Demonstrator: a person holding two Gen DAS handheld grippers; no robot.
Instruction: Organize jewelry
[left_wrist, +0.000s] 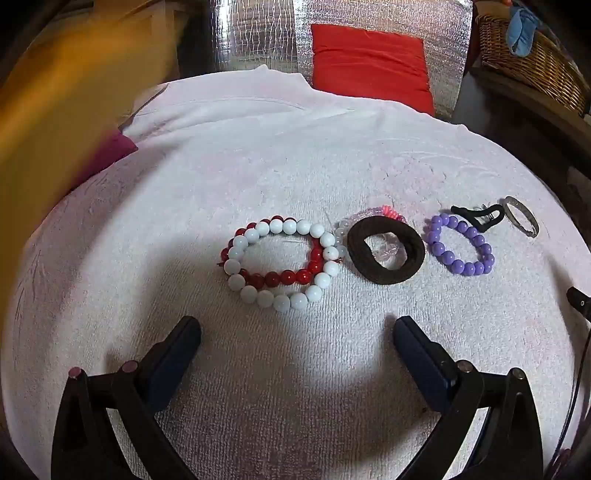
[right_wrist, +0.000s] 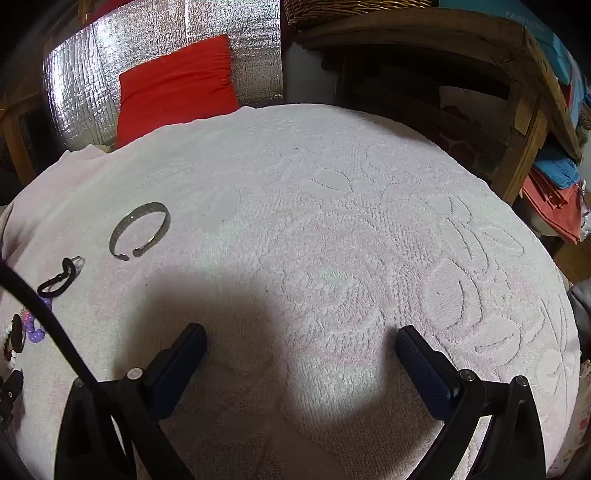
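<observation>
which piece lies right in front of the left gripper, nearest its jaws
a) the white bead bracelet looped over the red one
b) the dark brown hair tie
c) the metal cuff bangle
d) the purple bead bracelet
a: in the left wrist view the white bead bracelet, overlapping the red bead bracelet, lies just ahead of the open left gripper, while the other pieces lie off to the right.
</observation>
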